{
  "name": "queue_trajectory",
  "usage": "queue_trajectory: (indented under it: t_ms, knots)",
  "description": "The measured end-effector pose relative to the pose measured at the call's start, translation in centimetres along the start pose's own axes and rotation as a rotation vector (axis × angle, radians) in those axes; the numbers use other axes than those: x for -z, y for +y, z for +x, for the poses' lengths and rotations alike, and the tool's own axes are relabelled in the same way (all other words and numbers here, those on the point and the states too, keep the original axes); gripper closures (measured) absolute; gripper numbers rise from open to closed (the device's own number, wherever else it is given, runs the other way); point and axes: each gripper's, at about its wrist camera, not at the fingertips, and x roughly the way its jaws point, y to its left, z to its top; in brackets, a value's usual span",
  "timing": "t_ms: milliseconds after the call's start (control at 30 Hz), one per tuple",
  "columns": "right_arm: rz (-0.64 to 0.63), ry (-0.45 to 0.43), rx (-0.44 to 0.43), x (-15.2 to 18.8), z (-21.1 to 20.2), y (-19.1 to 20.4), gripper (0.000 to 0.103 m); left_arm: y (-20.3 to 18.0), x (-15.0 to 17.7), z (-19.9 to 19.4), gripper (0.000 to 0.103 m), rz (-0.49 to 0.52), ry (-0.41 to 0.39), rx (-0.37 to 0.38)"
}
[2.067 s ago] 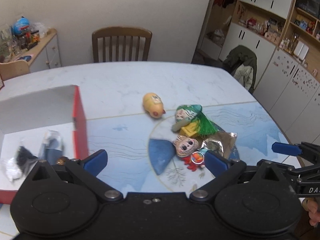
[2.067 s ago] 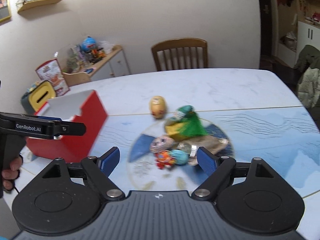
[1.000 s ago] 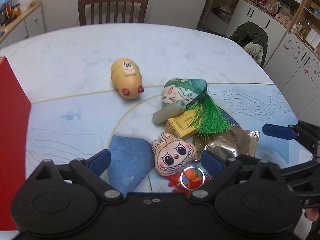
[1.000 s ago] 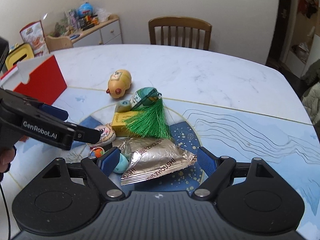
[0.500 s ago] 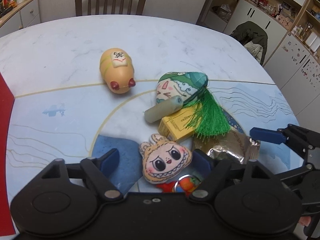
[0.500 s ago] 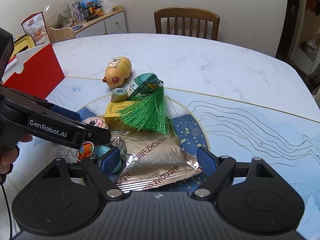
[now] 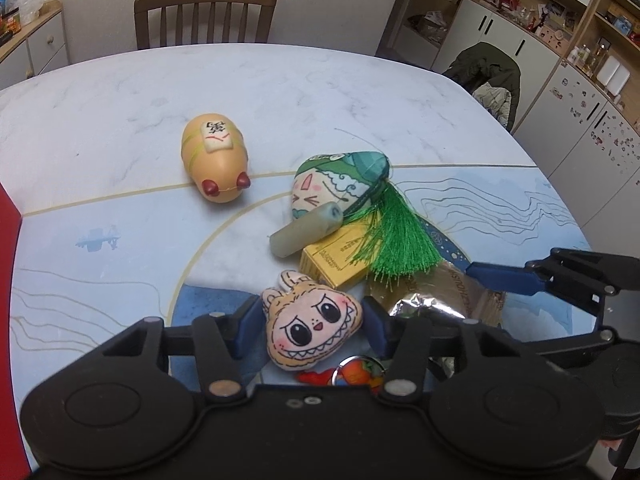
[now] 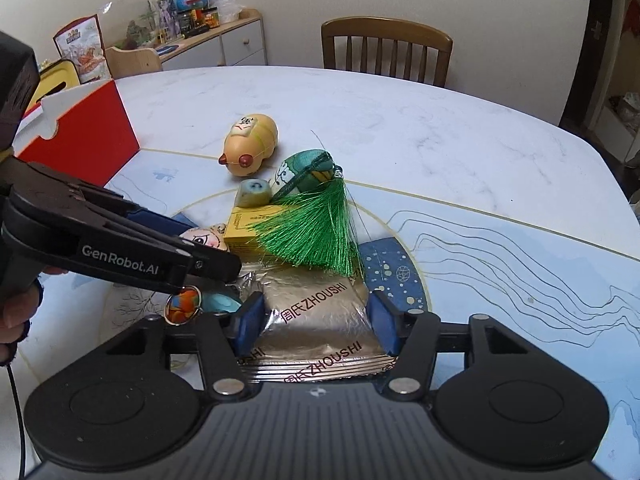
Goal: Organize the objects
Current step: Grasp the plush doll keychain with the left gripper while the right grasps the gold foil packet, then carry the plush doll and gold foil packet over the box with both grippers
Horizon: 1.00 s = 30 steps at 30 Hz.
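A pile of small things lies on the table. My left gripper (image 7: 310,326) has its jaws on both sides of a plush monster-face charm (image 7: 314,322) with a key ring and an orange tag (image 7: 356,370). My right gripper (image 8: 316,322) has its jaws on both sides of a silver foil packet (image 8: 316,320). Beyond lie a yellow box (image 7: 334,264), a green tasselled sachet (image 7: 344,182), a grey-green stick (image 7: 306,230) and a tan hamster toy (image 7: 214,162). The left gripper also shows in the right wrist view (image 8: 216,258), the right one in the left wrist view (image 7: 504,276).
A red box (image 8: 80,132) stands at the table's left. A wooden chair (image 7: 206,16) is at the far edge. A sideboard with clutter (image 8: 188,36) is behind on the left, cupboards (image 7: 552,40) on the right.
Both grippers have moved forward and down into the pile and their jaws have narrowed, the left around the plush charm, the right around the foil packet.
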Motion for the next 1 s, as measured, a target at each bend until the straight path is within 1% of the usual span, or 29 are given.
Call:
queue_trajectory:
  t_ms: [67,167,367,633,800,1000]
  knots:
    - [0.003,0.002,0.001,0.0,-0.1,0.1,0.053,-0.1,-0.1,-0.3,0.052,0.004,-0.002,0.003]
    - [0.018,0.009,0.005,0.0,-0.4,0.2,0.055,-0.2,-0.2,-1.0,0.052,0.014,-0.011,0.002]
    - [0.044,0.02,0.011,0.5,-2.0,0.5,0.056,0.3,-0.3,-2.9,0.052,0.0,-0.026,0.013]
    - [0.097,-0.007,0.018,1.3,-5.8,0.8,0.056,0.9,0.2,-5.9,0.052,-0.007,-0.035,0.026]
    - [0.123,-0.033,0.017,1.5,-8.4,1.8,0.056,1.0,0.8,-8.7,0.052,0.016,-0.056,0.034]
    - [0.154,-0.081,0.003,0.6,-11.2,3.8,0.056,1.5,1.4,-12.2,0.052,0.035,-0.075,0.024]
